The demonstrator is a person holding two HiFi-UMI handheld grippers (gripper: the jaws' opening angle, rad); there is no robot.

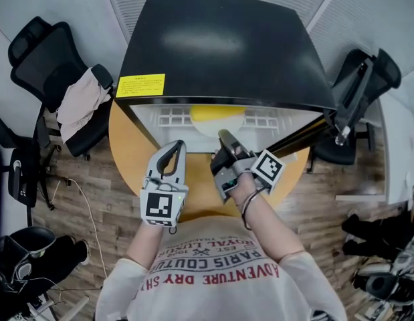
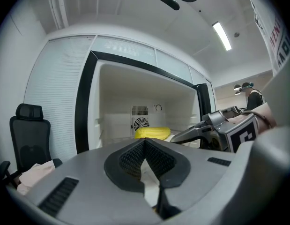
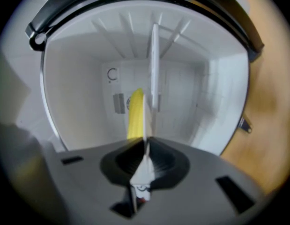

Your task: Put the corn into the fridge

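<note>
The yellow corn (image 1: 217, 115) lies inside the open black mini fridge (image 1: 220, 45), on its white floor near the back wall. It also shows in the left gripper view (image 2: 152, 133) and the right gripper view (image 3: 135, 111). My left gripper (image 1: 178, 146) points level at the fridge opening from just outside, shut and holding nothing (image 2: 145, 142). To its right is my right gripper (image 1: 224, 136), rolled onto its side at the fridge mouth. Its jaws meet at the tips with nothing between them (image 3: 146, 144). Both are a short way in front of the corn.
The fridge stands on a round wooden table (image 1: 126, 146), with its door (image 1: 314, 129) swung open to the right. A white shelf (image 3: 154, 69) crosses the fridge interior. Black office chairs stand at left (image 1: 46, 52), one holding a cloth (image 1: 83, 99), and at right (image 1: 367, 79).
</note>
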